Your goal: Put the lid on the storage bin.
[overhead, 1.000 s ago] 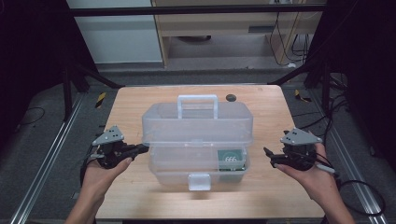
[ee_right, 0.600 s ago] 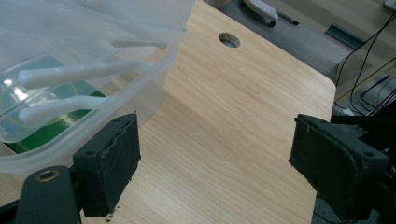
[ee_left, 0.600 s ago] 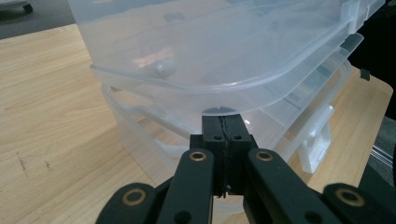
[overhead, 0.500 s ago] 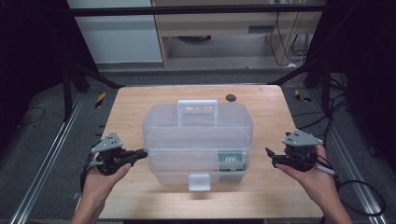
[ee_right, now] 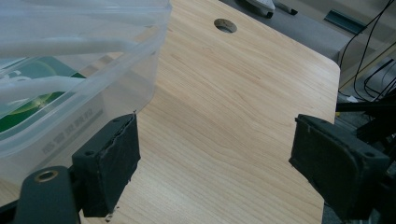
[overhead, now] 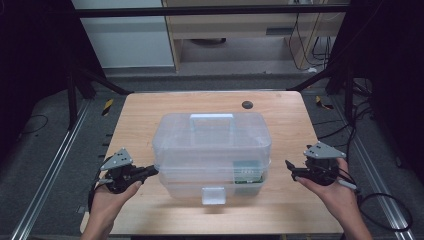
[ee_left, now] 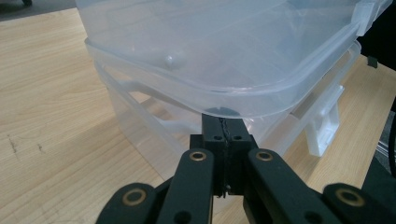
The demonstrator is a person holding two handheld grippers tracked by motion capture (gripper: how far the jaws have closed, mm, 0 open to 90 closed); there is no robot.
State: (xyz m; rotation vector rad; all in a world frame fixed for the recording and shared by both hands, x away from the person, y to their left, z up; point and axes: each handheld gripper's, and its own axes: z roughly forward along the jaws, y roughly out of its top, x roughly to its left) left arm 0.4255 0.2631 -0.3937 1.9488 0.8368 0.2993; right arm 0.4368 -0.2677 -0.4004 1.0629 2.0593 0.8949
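High view: a clear, translucent plastic storage box with a domed lid and a moulded top handle [overhead: 212,150] stands at the middle of the light wooden surface [overhead: 145,112]; its white front latch [overhead: 213,195] faces the person's edge, closed flat against the lower tub; a green printed card [overhead: 248,172] shows through the wall at the box's front right corner; a small dark round hole [overhead: 247,105] sits in the surface behind the box, well apart from it.

Left gripper [overhead: 145,172]: held in the left hand [overhead: 107,200] at the box's left side, tips pointing at the seam where lid meets tub, just beside or touching the wall, which of the two I cannot tell; left gripper view shows the two black jaws pressed together with nothing between them, tips close under the overhanging lid rim [ee_left: 261,100].

Right gripper [overhead: 292,170]: held in the right hand [overhead: 332,195] off the box's right side, tips pointing toward it, a strip of bare surface between; right gripper view shows the jaws standing wide apart, pads [ee_right: 109,163] bare, wood grain visible between them; the near pad lies just beside the box's lower corner [ee_right: 93,100], not pressing on it; the green card shows through the wall there as well.
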